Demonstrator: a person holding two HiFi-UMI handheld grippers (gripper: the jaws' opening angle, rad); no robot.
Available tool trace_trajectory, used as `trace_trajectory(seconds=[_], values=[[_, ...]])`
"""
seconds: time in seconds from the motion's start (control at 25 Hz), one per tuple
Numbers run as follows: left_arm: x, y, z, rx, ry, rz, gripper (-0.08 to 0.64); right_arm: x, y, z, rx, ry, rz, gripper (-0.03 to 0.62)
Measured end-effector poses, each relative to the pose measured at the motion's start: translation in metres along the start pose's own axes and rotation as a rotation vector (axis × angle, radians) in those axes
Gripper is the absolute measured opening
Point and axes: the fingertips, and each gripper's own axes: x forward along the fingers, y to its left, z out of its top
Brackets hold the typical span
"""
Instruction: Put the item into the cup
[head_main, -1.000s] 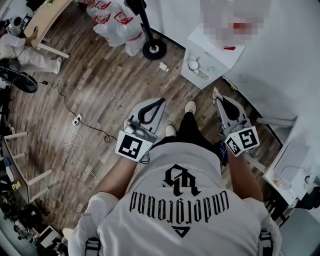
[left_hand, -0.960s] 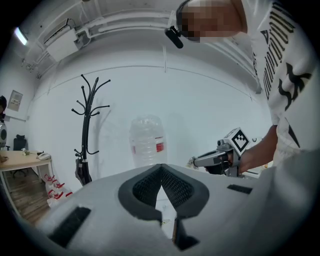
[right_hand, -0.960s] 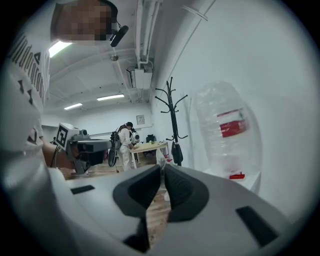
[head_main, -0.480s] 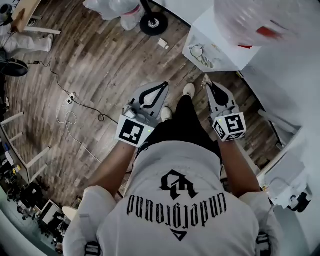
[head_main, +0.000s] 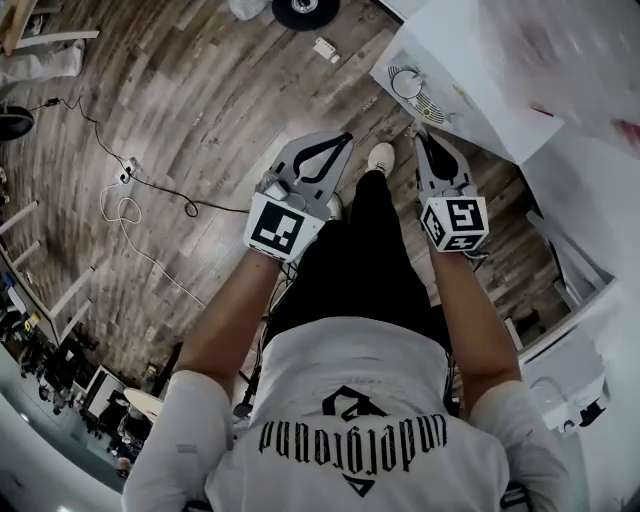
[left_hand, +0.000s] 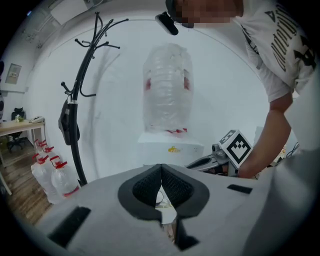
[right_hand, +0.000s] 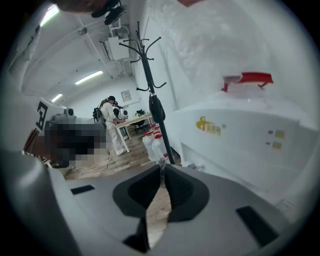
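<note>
- Holding nothing, your left gripper (left_hand: 161, 170) is clenched: its dark pads (left_hand: 147, 186) meet at the tips, with only a slit of light below them.
- Your right gripper (right_hand: 163, 172) is clenched as well, its tips touching and nothing caught between them.
- In the head view you carry the two grippers side by side in front of your waist. They are apart from each other, with your black trousers (head_main: 360, 250) and one white shoe (head_main: 381, 156) showing between them.
- Both grippers point toward the white water dispenser (head_main: 480, 110) ahead of you on your right.
- What looks like a small round white cup (head_main: 405, 82) stands on the dispenser near its left corner, just beside a ribbed drip grille (head_main: 431, 106). It lies beyond your right gripper's tips and is not touched by them.
- No view lets you tell which thing is the item meant for the cup.
- In the left gripper view a clear water bottle (left_hand: 167, 90) sits on top of the dispenser and a black coat stand (left_hand: 80, 100) rises to its left. Clear jugs (left_hand: 52, 175) with red caps stand on the floor near the stand's foot.
- In the right gripper view a person (right_hand: 111, 125) in white stands at a wooden table (right_hand: 134, 119) far across the room.
- On the wooden floor (head_main: 200, 90) a white cable (head_main: 125, 215) lies looped to your left, well apart from both grippers.
</note>
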Motion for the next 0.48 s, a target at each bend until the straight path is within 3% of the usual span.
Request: trace_trajectory(seconds=[0.2,0.36,0.48], values=[[0.037,0.021,-0.045,-0.002,0.035,0.002,0.008,0.045,-0.030,-0.038,0.032,0.019,-0.054,0.038],[0.066,0.031,-0.079,0.054,0.039,-0.027,0.008,0.077,-0.047,-0.071,0.071,0.052,-0.075,0.038],[0.081,0.043,-0.100,0.040,0.046,-0.012,0.008,0.099,-0.053,-0.089,0.074,0.065,-0.085,0.040]])
